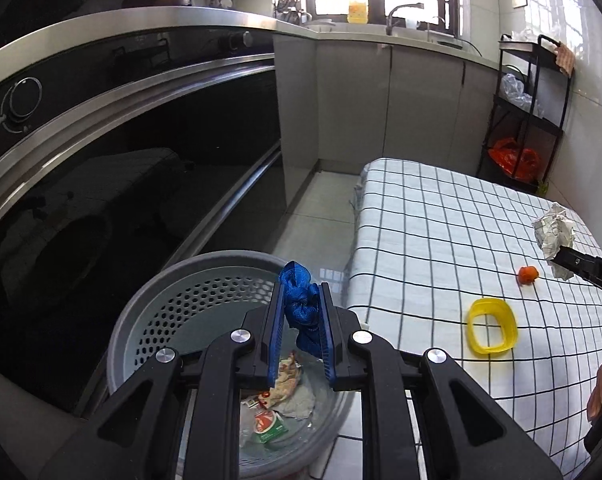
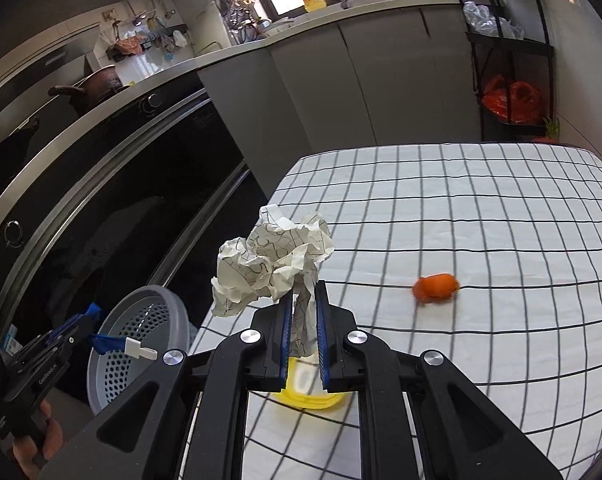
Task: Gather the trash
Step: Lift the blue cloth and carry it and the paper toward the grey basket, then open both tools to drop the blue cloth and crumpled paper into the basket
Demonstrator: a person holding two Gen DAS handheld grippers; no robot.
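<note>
Now, left gripper (image 1: 299,312): closed on blue mesh wad (image 1: 299,300), above grey bin (image 1: 149,312).
Right gripper (image 2: 303,320): clamps crumpled paper (image 2: 273,260) over checked table (image 2: 481,200).
Table: yellow ring (image 1: 492,332), orange scrap (image 2: 437,288).

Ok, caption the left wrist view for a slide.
Left gripper holds a blue mesh wad above the grey perforated bin.
</note>
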